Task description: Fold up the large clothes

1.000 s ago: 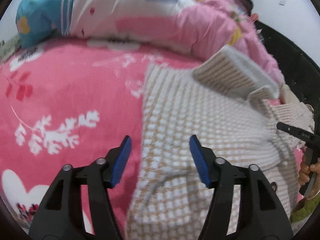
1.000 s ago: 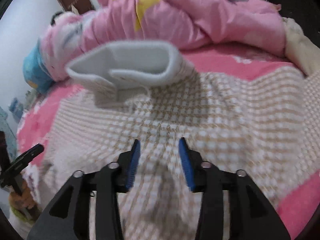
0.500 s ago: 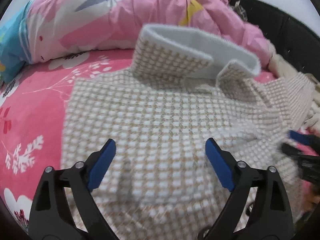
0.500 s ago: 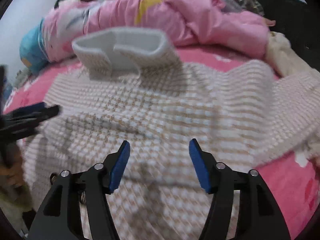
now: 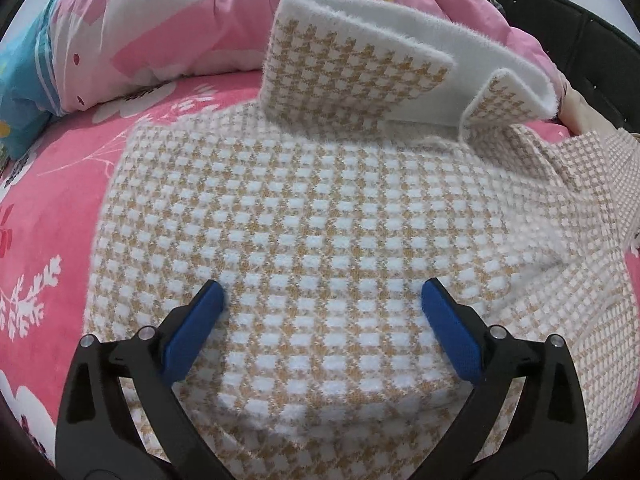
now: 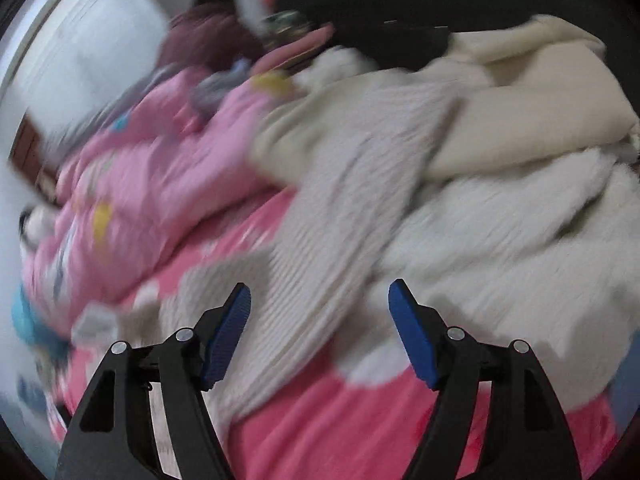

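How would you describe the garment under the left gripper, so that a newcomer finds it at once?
On the pink floral bedspread, before the heaped pink quilt, lies a knitted sweater. Only it bears a tan-and-white check with a thick white upright collar; the garments piled nearby are plain cream.

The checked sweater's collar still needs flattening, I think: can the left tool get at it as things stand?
Probably yes. The left tool, its jaws opening and empty, hovers over the sweater; the upturned collar lies straight ahead with nothing between.
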